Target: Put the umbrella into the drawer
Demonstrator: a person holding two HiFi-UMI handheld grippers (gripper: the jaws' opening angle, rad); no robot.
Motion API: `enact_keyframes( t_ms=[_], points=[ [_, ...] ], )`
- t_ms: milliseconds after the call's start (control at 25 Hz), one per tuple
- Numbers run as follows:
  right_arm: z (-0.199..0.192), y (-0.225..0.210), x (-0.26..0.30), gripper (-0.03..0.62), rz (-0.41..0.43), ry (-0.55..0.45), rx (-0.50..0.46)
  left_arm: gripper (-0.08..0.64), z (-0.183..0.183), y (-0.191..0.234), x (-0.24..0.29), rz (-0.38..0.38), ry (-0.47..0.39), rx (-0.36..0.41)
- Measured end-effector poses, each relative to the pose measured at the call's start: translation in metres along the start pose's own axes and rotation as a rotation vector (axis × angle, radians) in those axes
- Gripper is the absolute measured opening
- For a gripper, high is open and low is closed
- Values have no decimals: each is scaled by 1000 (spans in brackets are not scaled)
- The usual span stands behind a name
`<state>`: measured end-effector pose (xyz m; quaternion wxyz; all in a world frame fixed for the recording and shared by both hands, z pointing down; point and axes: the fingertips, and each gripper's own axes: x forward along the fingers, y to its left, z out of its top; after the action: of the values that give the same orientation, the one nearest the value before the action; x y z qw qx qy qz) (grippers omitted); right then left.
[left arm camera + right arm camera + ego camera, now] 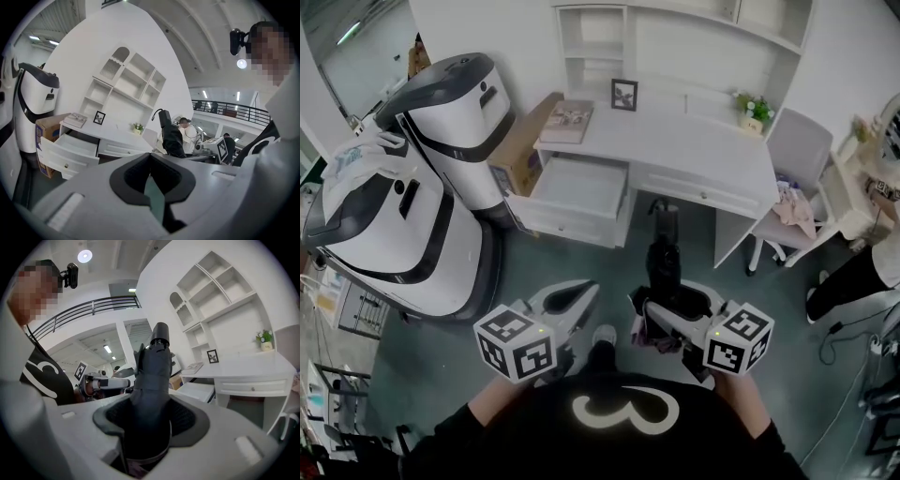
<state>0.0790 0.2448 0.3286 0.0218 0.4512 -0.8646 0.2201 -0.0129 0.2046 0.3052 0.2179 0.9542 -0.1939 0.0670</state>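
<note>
We hold the umbrella [664,248] clamped in our right gripper [667,305], short of the open drawer [578,187]; the left gripper [579,294] is closed, empty. Next, we lower it into the drawer.

Room's evenly and brightly lit from what we can see, with a ceiling light [85,256] blowing out into glare and the white desk [694,141] close to overexposed, so shadows stay soft. Both gripper views give us heavy fisheye bending and black vignetted corners, and the umbrella [152,376] comes out near-black with barely any detail. Head view looks slightly soft toward its edges.
</note>
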Motion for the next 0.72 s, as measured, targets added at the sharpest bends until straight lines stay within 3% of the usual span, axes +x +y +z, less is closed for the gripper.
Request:
enact_keyframes(
  t_ms=[440,720],
  points=[
    [55,-116,137,230,-4,88,55,8,68,156,90,30,36,-67],
    [73,-161,197,229,6,139,35,8,88,229,122,65,39,-104]
  ],
)
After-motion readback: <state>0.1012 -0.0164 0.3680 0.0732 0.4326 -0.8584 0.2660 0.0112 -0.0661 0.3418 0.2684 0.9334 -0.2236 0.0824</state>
